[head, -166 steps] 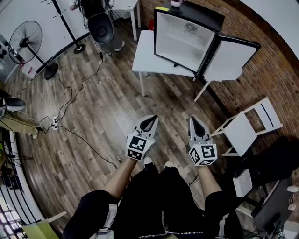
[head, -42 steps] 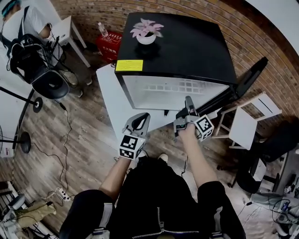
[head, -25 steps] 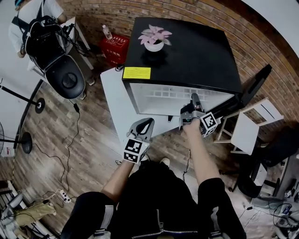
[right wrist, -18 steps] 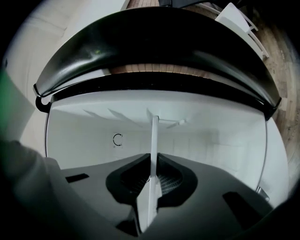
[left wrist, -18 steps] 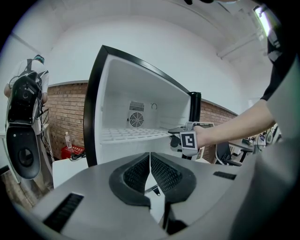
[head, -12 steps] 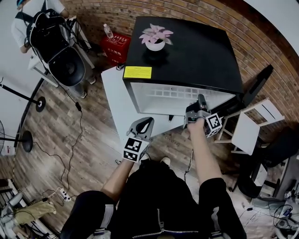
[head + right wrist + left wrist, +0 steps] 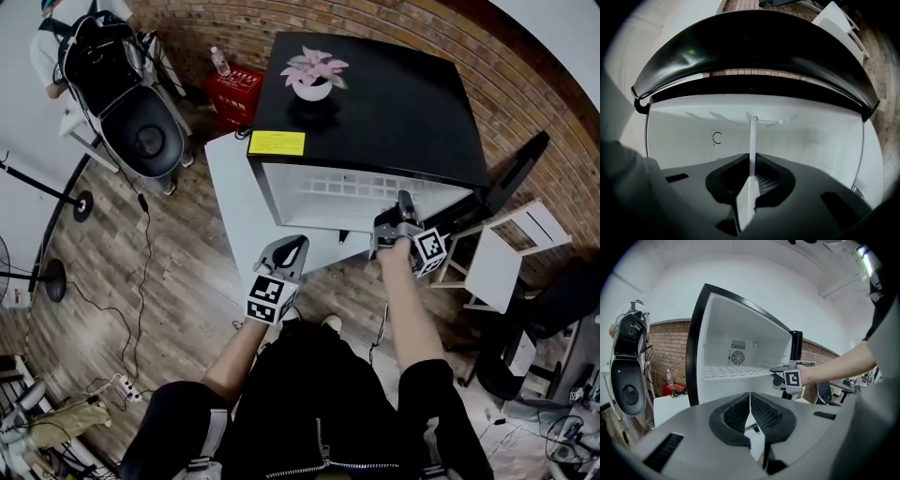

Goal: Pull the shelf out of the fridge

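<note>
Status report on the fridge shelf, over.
Right gripper jaws just closed, clamped on shelf front edge. Left gripper shut, empty, short of the fridge. Shelf not yet out; door open, nothing blocking.

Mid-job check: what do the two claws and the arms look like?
Both the left claw and the right claw are grey and tapered, lined with black ribbed pads. Each carries a white cube with black square markers. No cables show. The forearms are bare; the sleeves are black and short.
</note>
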Motion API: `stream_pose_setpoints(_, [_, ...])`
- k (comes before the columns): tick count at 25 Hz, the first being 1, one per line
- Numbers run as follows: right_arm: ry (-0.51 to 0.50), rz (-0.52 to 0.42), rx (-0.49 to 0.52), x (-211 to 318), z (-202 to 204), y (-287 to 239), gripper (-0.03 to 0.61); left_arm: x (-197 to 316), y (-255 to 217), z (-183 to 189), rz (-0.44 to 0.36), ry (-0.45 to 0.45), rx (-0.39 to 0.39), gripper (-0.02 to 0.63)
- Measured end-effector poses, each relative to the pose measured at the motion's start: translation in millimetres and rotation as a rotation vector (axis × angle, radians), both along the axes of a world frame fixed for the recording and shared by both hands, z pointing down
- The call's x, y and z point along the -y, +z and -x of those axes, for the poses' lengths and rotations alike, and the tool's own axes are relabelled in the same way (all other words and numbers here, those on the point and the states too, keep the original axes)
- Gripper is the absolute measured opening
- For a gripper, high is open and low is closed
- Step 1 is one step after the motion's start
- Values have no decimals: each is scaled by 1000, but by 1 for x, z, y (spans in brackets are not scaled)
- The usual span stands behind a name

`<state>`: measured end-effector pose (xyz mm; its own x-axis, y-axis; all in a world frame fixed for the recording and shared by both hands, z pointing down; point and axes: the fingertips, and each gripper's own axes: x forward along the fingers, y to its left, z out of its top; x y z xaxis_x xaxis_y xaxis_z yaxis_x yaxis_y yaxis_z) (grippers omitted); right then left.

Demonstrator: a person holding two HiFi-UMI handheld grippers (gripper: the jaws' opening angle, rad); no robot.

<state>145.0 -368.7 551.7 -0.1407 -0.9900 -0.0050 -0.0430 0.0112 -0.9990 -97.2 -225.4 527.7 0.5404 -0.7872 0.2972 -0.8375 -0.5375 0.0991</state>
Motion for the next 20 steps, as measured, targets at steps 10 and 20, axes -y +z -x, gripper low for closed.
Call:
stream_pose_setpoints(10, [-3, -3, 0, -6, 0, -2, 29, -4, 2, 5, 4, -12, -1, 25])
stream_pose_setpoints(20, [3, -22, 18, -4, 0, -4, 21, -6, 6, 13, 15, -27, 0, 25])
